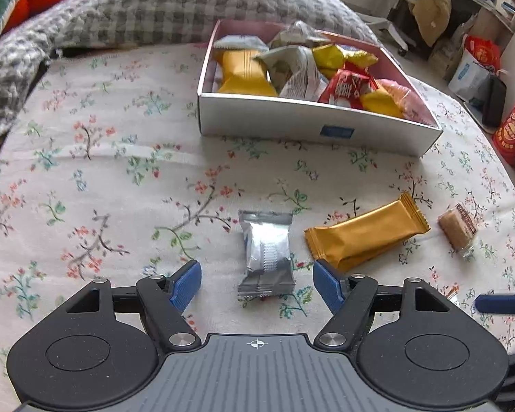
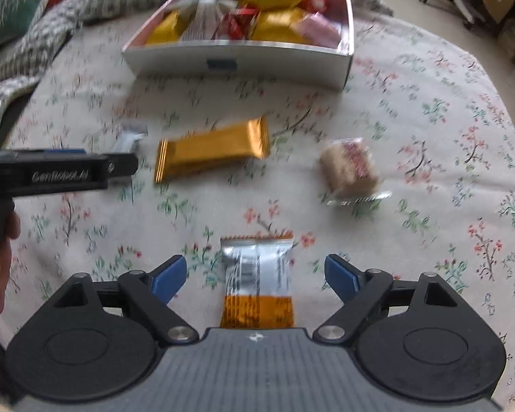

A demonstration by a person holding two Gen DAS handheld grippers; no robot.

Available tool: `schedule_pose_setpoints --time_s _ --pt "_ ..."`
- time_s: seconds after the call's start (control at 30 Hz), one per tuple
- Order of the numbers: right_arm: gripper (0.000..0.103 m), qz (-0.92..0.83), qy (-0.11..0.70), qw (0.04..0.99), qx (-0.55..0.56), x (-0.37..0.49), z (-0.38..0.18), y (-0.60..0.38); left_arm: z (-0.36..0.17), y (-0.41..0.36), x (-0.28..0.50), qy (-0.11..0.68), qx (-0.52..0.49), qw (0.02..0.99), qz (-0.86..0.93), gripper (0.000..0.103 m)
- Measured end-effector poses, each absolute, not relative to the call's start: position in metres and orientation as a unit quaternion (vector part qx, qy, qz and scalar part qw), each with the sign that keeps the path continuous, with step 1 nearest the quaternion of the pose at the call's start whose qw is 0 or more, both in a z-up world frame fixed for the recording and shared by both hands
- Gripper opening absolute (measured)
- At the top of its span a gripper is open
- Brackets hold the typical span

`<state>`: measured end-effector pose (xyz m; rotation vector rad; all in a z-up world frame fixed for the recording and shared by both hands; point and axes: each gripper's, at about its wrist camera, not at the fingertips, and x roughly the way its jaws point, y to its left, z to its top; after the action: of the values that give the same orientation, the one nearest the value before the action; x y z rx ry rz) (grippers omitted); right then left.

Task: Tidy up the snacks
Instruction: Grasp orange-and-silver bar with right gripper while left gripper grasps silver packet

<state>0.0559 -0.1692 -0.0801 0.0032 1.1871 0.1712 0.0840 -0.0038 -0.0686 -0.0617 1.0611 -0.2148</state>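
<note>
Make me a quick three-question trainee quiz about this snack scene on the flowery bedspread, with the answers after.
1. True or false: the left gripper is clamped on the silver packet.
2. How many snacks lie loose outside the white box? A two, B four, C six.
3. Fill in: the packet between the right gripper's jaws is silver and ____.

Key
1. False: the jaws stand open either side of it.
2. B: silver packet, gold bar, clear-wrapped biscuit, silver and orange packet.
3. Orange.
</note>
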Motion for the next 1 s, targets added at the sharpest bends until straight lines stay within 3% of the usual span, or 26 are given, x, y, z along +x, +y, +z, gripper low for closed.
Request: schedule_pose_setpoints --time_s 0.07,0.2,0.27,0.37,0.87,0.9,0.97,1.0 --pt "0.073 0.085 0.567 0.82 -0.002 0.056 -0.085 -0.165 -0.07 -0.006 0.085 0.503 -0.028 0.858 -0.101 0.072" --pt "0.065 0.075 0.569 0.819 -0.014 0.057 -0.09 -0.161 -0.07 -0.009 0.086 0.5 -0.02 0.86 -0.099 0.071" --pt "0.048 0.068 0.563 0.823 -0.01 0.057 -0.088 -0.162 -0.07 -0.008 0.086 0.501 -0.024 0.86 -0.1 0.071" --pt "0.036 0.063 0.56 0.826 0.015 0.058 -0.084 -0.17 -0.068 -0.004 0.086 0.501 -0.033 0.859 -0.098 0.071" --pt "0.034 0.048 0.502 0.862 0.043 0.062 -0.061 -0.179 -0.068 -0.009 0.084 0.502 -0.03 0.858 -0.107 0.069" --pt "0.034 0.048 0.497 0.865 0.046 0.062 -0.059 -0.181 -0.07 -0.011 0.084 0.501 -0.025 0.858 -0.108 0.067" --pt "0.034 0.05 0.487 0.87 0.051 0.061 -0.055 -0.182 -0.07 -0.015 0.082 0.491 -0.008 0.864 -0.106 0.049" --pt "0.034 0.052 0.485 0.871 0.052 0.061 -0.055 -0.182 -0.07 -0.015 0.082 0.488 -0.004 0.866 -0.107 0.031"
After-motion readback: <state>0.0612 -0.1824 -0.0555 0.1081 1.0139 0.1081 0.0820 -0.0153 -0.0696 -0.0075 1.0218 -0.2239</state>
